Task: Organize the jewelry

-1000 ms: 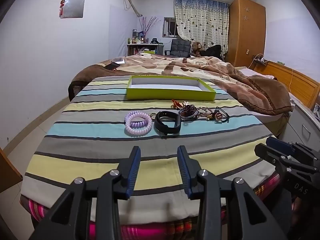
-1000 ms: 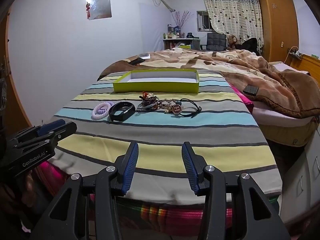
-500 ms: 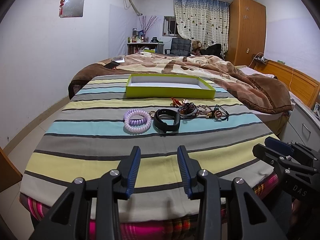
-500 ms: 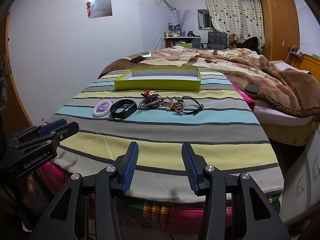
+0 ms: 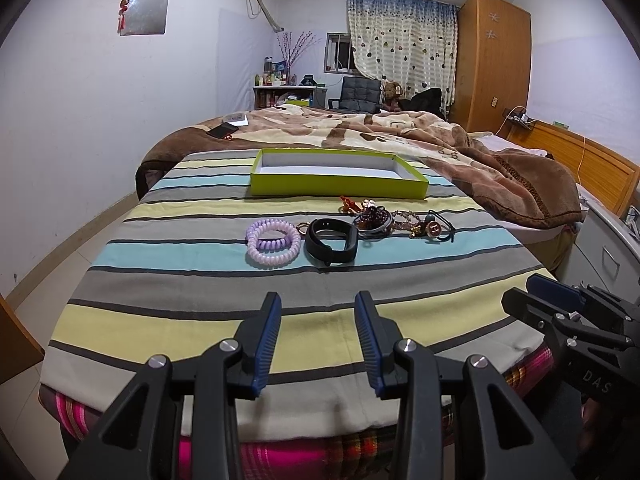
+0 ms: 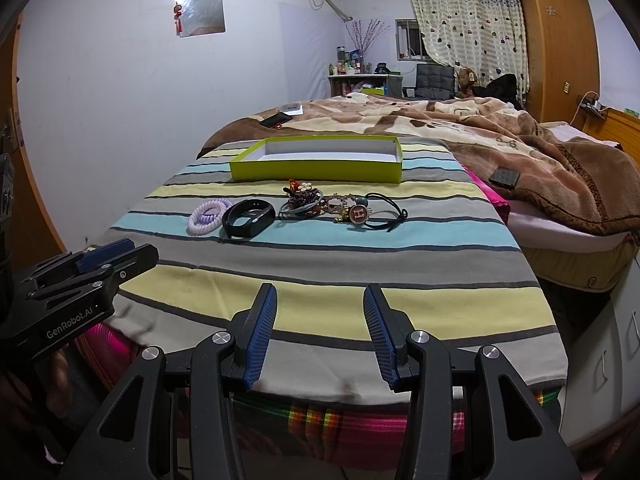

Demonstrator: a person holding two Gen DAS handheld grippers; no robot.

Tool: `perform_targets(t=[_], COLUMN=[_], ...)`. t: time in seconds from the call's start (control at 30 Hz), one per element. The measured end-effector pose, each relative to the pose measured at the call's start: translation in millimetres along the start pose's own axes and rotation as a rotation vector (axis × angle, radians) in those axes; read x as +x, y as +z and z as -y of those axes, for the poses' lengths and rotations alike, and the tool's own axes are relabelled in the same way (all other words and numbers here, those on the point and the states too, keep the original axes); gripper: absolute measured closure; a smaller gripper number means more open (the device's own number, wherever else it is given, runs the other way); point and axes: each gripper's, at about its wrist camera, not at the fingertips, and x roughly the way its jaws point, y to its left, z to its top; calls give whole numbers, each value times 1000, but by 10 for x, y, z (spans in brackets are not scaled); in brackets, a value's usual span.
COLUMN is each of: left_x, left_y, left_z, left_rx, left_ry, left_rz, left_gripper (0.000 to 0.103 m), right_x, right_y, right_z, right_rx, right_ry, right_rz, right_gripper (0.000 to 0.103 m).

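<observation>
Both tools hover empty over the near edge of the striped bedspread (image 5: pixel 192 320); left gripper (image 5: pixel 316 338) and right gripper (image 6: pixel 320 334) spread apart, ready to pick; jewelry row (image 6: pixel 320 206) lies beyond, just before the empty green tray (image 5: pixel 338 184), apparently its destination.

The striped bedcover (image 5: pixel 192 256) looks like matt woven cloth, the brown blanket (image 5: pixel 500 168) plush and fuzzy. The purple coil hair tie (image 5: pixel 273 243) is glossy plastic; the black wristband (image 5: pixel 331 241) is smooth with a slight sheen.
</observation>
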Motion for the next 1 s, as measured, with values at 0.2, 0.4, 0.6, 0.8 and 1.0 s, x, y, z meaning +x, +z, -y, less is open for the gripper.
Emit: perform_targets(t=[0.2,0.4,0.6,0.8,1.0], left_x=[-10,-1,6,10,9], left_y=[9,16,22,10,0], left_z=[3,-4,-2,4,7], left_rx=[-2,-3,-4,-4,-8], left_ry=[0,-3,-3,-5,-11], left_rz=[1,-6,-9,-11,-11], left_gripper=[63,63,63,63,63], right_x=[-7,-8,-8,-15,-18], right_y=[2,2,3,6,5], right_z=[0,-1,1,-14,-16], right_rx=[0,1,1,-1,-1], right_ry=[1,1,1,1,1], right_rz=[-1,-1,-1,-1,0], right_gripper=[57,57,57,57,57])
